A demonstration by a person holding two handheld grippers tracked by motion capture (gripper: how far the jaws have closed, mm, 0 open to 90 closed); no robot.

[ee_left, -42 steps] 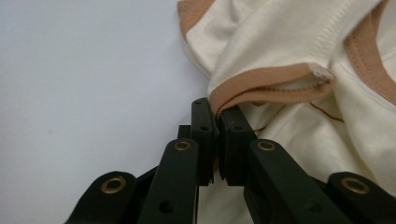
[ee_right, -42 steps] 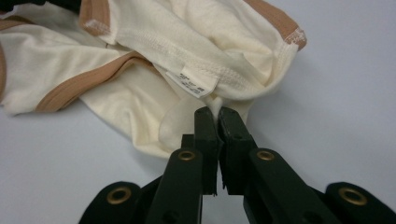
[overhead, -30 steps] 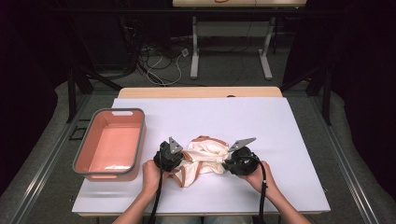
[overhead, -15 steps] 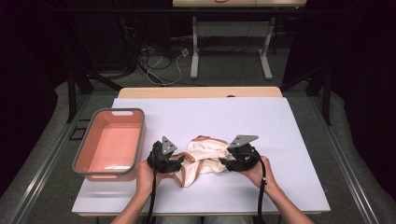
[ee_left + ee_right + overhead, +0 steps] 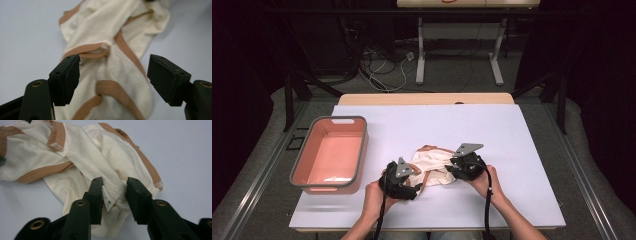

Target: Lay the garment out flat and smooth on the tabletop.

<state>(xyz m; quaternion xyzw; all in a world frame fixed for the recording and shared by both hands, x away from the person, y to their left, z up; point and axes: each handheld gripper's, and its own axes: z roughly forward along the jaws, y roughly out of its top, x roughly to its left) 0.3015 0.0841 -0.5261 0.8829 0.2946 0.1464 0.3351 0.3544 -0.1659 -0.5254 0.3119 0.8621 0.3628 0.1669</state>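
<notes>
Toward six o'clock on the white table (image 5: 522,130), the cream garment (image 5: 434,165) with tan trim lies crumpled, its long axis running from eight to two o'clock. Both hands reach in from six. The left gripper (image 5: 408,186) at its eight o'clock end has just been opening, jaws wide, cloth between them untouched. The right gripper (image 5: 114,192) has just been closing and pinches a seam fold by the label. A pink tub (image 5: 307,162) sits at nine.
</notes>
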